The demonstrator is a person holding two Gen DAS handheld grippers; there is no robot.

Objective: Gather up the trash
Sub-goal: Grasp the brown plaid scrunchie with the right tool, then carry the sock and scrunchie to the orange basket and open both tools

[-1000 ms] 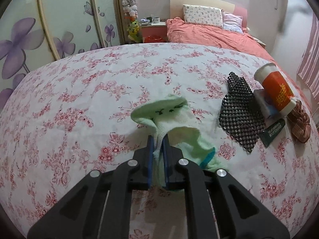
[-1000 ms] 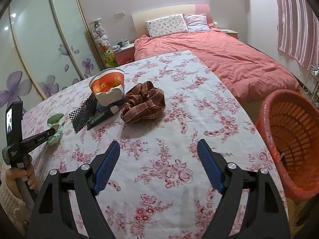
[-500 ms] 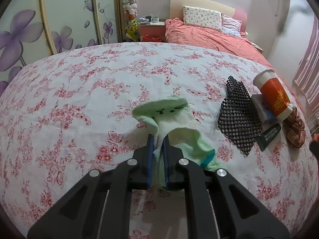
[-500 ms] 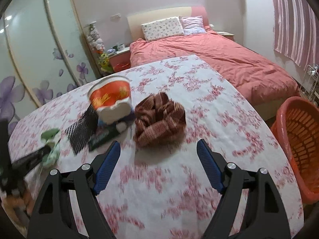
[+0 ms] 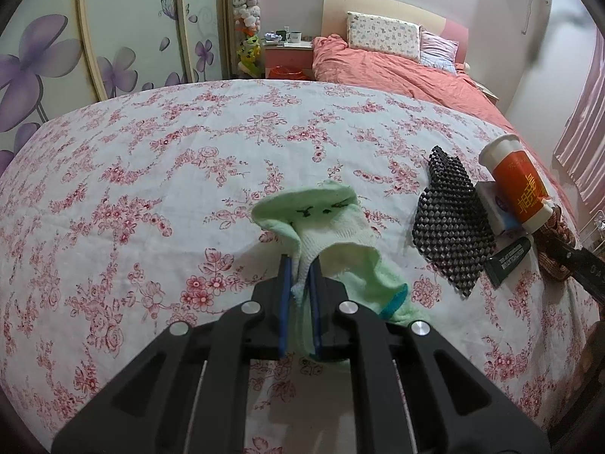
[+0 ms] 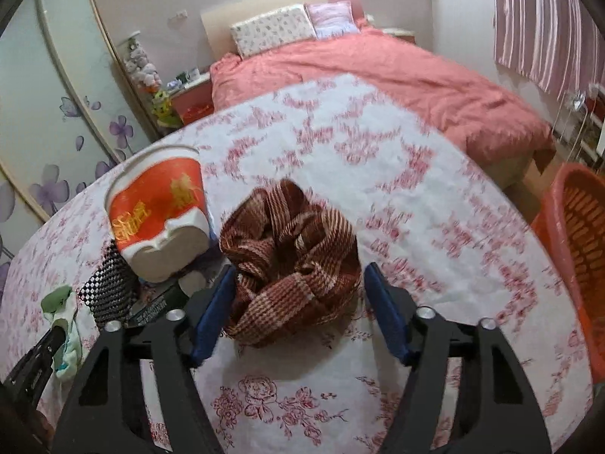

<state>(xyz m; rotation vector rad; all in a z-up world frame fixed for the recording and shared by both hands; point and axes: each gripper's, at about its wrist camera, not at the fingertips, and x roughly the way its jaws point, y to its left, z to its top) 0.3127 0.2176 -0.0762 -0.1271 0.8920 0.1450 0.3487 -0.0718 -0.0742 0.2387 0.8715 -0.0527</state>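
Note:
My left gripper is shut on a light green sock and holds it just above the flowered tablecloth. My right gripper is open, its jaws on either side of a brown checked cloth bunched on the table. A tipped orange and white paper cup lies left of that cloth, resting on a small box. A black mesh mat and a dark green tube lie beside the cup. The sock and the left gripper also show at the right wrist view's left edge.
An orange basket stands at the table's right edge. A bed with a pink cover is behind the table. Wardrobe doors with purple flowers and a nightstand are at the back left.
My right gripper has moved forward and left to the brown cloth, which now sits between its open jaws. My left gripper still holds the sock and has barely moved.

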